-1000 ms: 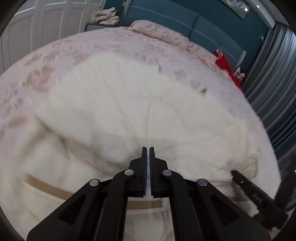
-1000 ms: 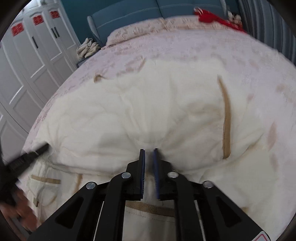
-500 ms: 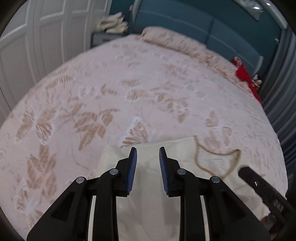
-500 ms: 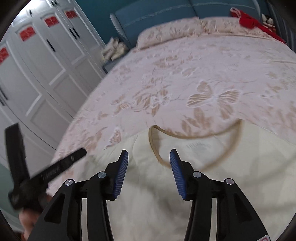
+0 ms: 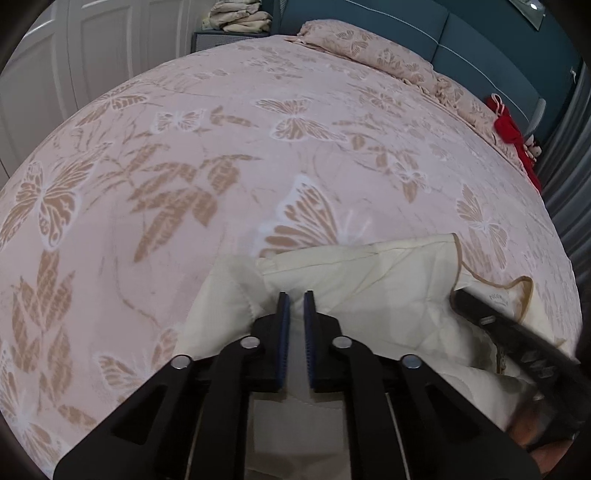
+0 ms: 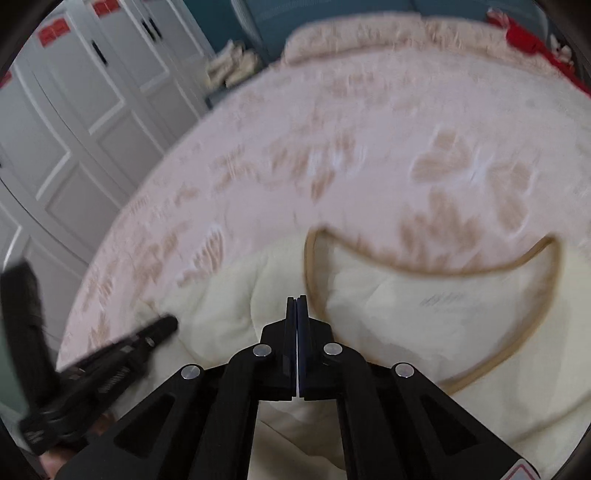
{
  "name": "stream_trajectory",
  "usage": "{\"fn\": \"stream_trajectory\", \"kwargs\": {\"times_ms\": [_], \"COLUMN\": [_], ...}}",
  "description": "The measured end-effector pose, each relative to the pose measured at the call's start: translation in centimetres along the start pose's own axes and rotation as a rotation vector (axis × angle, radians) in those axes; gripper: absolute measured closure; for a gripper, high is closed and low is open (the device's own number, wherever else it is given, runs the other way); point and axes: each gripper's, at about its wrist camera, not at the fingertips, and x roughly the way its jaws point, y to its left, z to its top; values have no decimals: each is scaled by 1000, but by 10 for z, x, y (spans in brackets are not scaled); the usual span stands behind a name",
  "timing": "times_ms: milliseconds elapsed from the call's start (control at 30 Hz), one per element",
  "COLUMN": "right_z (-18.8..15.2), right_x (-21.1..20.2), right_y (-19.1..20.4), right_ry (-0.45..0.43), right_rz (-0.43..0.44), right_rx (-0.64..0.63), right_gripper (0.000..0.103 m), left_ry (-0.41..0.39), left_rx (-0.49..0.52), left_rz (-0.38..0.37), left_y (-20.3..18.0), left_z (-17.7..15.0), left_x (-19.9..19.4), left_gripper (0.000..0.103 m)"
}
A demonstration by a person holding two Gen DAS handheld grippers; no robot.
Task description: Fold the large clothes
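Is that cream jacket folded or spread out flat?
Folded: the cream quilted jacket lies doubled in layers, tan-trimmed neckline on top, on the pink bedspread.

A wide bed (image 5: pixel 229 122) fills the room, spread with a pale pink coverlet (image 5: pixel 166 177) patterned in tan butterflies and leaves. A matching pillow (image 5: pixel 365 48) lies at its head against a teal upholstered headboard (image 5: pixel 480 44). Red fabric (image 5: pixel 511 129) sits at the far corner beside grey curtains (image 5: pixel 569 166). A stack of folded cream linens (image 5: pixel 238 16) rests on a nightstand (image 5: pixel 221 37) next to white panelled wardrobe doors (image 6: pixel 85 122), which carry red labels (image 6: pixel 53 33).
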Motion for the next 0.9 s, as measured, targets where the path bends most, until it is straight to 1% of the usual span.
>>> {"fn": "stream_trajectory", "kwargs": {"times_ms": [33,67,133,200,233,300,333,400,467,633,767,800,900], "right_z": [3,6,7,8,9,11,10,4,-3,-13,-20,-21,-20], "right_x": [-4,-2,5,2,1,9,17,36,53,55,54,53,52], "right_y": [-5,-11,-16,-7,-1,12,20,33,35,15,18,16,3], "right_ry": [-20,-13,27,15,11,39,58,113,143,89,40,32,14], "right_rz": [-14,-31,-31,-26,-7,22,23,-4,-69,-79,-136,-128,-77], "right_rx": [7,14,19,-15,-27,-48,-68,-124,-155,-80,-82,-65,1], "right_gripper": [103,103,103,103,103,103,103,103,103,103,103,103,103], "left_ry": [-4,-7,-15,-33,-43,-56,-60,-66,-72,-101,-125,-128,-133], "left_rx": [-7,-8,-6,7,17,21,18,9,2,-20,-37,-44,-54], "left_rz": [-2,-3,5,20,29,34,32,25,13,-19,-30,-29,-35], "left_y": [2,3,3,-1,-2,-3,-2,0,2,7,9,10,12], "left_z": [0,0,-1,-3,-4,-6,-7,-7,-6,-9,-12,-12,-13], "left_x": [0,1,3,4,4,6,7,8,10,12,13,13,15], "left_gripper": [98,98,98,98,98,98,98,98,98,98,99,101,102]}}
